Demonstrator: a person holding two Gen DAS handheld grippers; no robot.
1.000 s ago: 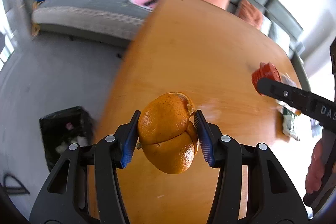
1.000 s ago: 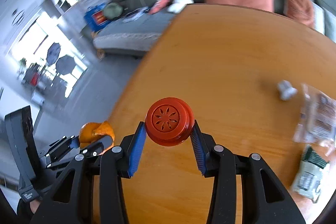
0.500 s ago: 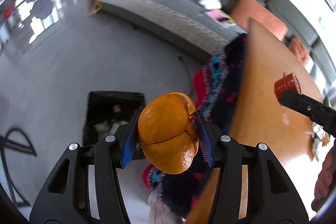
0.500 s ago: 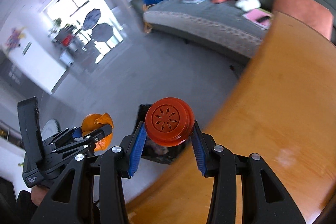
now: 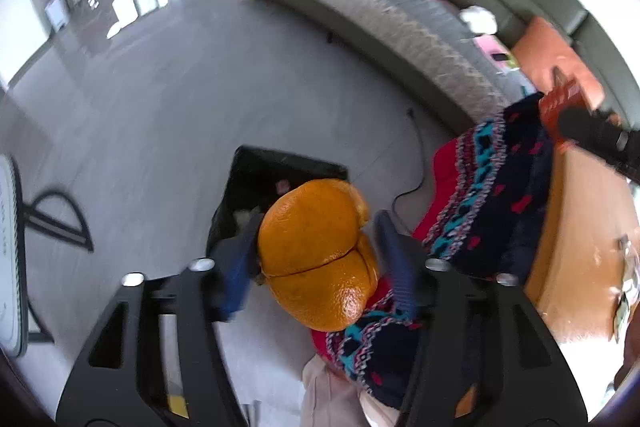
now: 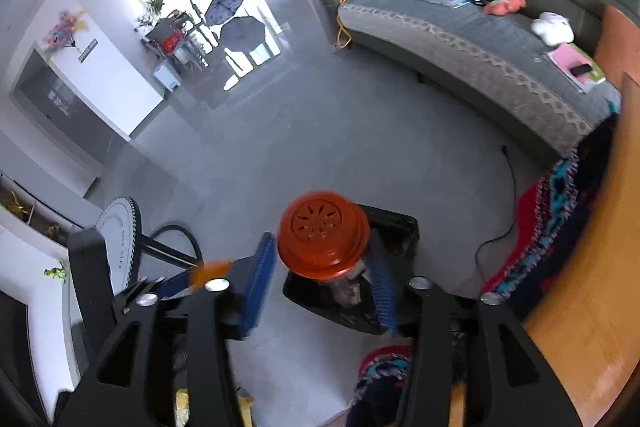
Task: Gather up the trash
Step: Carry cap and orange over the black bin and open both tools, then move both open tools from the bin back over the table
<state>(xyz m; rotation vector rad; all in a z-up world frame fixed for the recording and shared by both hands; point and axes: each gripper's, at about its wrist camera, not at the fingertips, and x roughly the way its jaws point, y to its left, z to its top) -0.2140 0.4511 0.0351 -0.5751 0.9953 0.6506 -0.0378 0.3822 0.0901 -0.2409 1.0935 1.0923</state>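
Observation:
Over the floor, my left gripper [image 5: 316,255] hangs above a black trash bin [image 5: 280,167]. Its jaws are opening, and an orange peel [image 5: 316,251] sits loose between the blue pads [image 5: 236,271]. To its right, my right gripper [image 6: 320,275] is also over the bin [image 6: 396,227]. Its jaws are opening too, and a round red cap [image 6: 324,235] floats free between the pads [image 6: 258,283] with gaps on both sides. In the left wrist view the red cap [image 5: 560,99] shows at the far right. The bin holds some scraps.
A wooden table [image 5: 580,227] edge runs along the right, with a patterned knitted cloth [image 5: 500,187] draped beside it. A grey sofa [image 6: 480,39] with loose items stands behind. A floor fan [image 6: 120,239] is at the left, and a black cable [image 6: 508,195] lies on the grey floor.
Both grippers swung left off the table to above the bin on the floor. Both pairs of jaws spread, and the peel and the red cap came loose from the pads.

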